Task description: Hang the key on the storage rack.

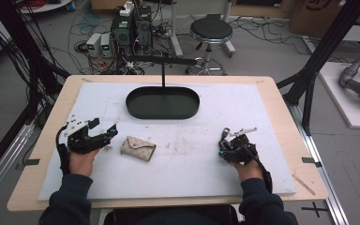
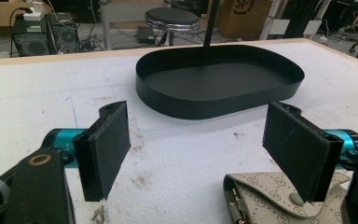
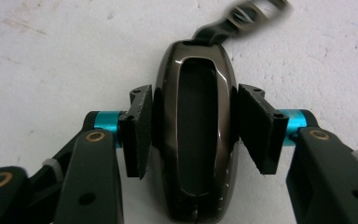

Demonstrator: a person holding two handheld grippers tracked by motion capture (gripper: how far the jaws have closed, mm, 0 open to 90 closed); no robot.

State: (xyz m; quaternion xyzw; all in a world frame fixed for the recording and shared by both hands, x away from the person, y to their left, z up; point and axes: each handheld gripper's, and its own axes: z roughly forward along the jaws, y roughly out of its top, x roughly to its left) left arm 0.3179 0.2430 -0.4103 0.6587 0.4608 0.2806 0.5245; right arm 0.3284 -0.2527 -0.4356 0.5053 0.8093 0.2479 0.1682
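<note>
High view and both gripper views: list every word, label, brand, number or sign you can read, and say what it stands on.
"SF": partial print on the cardboard box behind the table, cut off.
Beige pouch: a repeating round monogram, too small to read.
Dark key fob: no lettering shows.
Black tray: none.

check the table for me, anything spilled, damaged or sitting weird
Nothing spilled or broken. The white mat is scuffed with brownish smudges near its middle. The beige pouch lies askew beside the left tongs, and the dark key fob sits between the right tongs.
</note>
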